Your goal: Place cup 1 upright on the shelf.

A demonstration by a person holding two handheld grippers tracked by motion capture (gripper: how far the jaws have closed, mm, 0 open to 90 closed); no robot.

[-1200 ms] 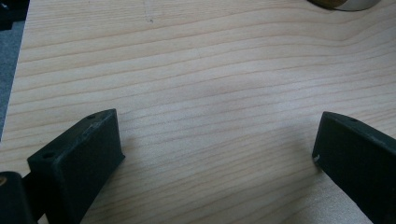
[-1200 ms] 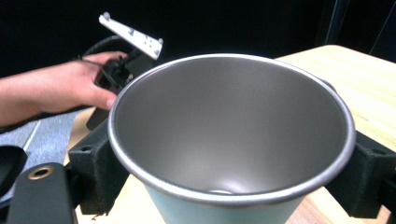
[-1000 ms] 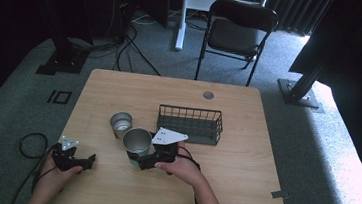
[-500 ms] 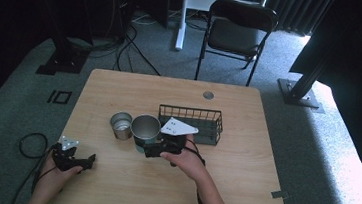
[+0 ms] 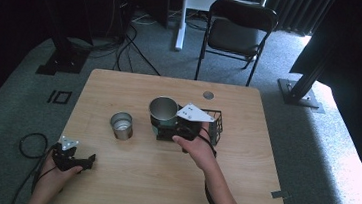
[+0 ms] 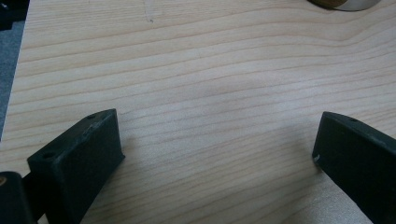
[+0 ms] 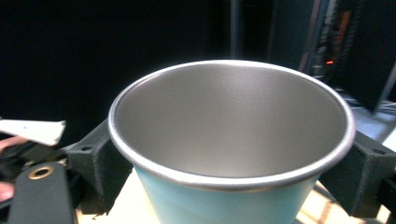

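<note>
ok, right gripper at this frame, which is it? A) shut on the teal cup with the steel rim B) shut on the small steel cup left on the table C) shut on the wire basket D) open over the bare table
A: in the right gripper view both black jaws press the sides of the teal cup, and the high view shows the right gripper holding it by the wire basket.

**Three cameras, one worktop**

The high view looks forward and down on the whole worktop [image 5: 126, 177]. The left gripper view skims close over its wood grain. The right gripper view sits very near the cup [image 7: 231, 140], which also appears from above.
</note>
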